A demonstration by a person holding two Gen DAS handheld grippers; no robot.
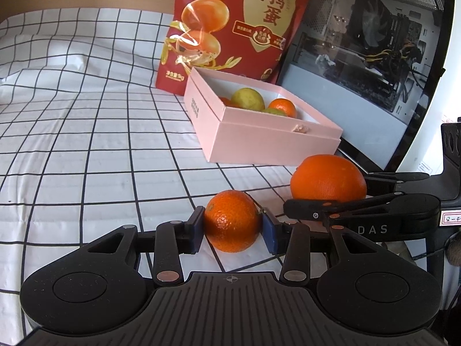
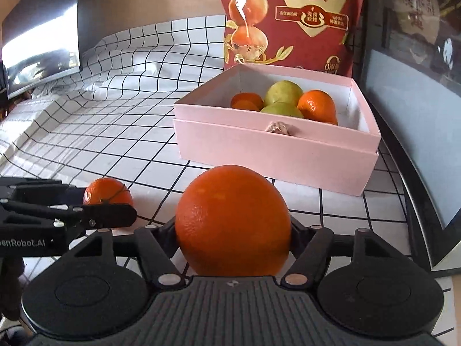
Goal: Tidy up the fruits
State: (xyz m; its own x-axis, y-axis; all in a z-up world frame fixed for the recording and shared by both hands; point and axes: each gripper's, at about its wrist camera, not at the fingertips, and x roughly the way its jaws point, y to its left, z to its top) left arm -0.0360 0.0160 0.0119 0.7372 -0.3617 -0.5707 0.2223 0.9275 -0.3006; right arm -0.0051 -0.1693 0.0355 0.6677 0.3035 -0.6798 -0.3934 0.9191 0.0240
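The left gripper (image 1: 233,226) was clamped on a small orange (image 1: 232,221), its blue pads (image 1: 198,229) pressed against both sides of the fruit, which sat low over the checked tablecloth (image 1: 86,150); whether it rested on the cloth or was just lifted could not be told. Just beside it, the right gripper (image 2: 233,230) had its jaws around a large orange (image 2: 232,220). In the right wrist view the dark fingers met the fruit's flanks on both sides, so it read as a grip, though the pads themselves were hidden behind the orange. That fruit also sat close to the cloth.

Beyond both grippers stood the pink box (image 2: 273,155), open and well within reach, with a red snack bag (image 1: 230,28) upright behind it and a glass-sided computer case (image 1: 374,43) to its right. Inside the box lay at least two small oranges (image 2: 317,105) and two yellow-green fruits (image 2: 283,92), bunched toward the back corner, leaving bare floor near the front wall.

Judged from this, the sorting was mostly done: several fruits were boxed, and the two oranges in the grippers looked like the last ones outside, since no other loose fruit showed on the cloth. What remained was carrying both over the box's near wall and setting them in the free space.
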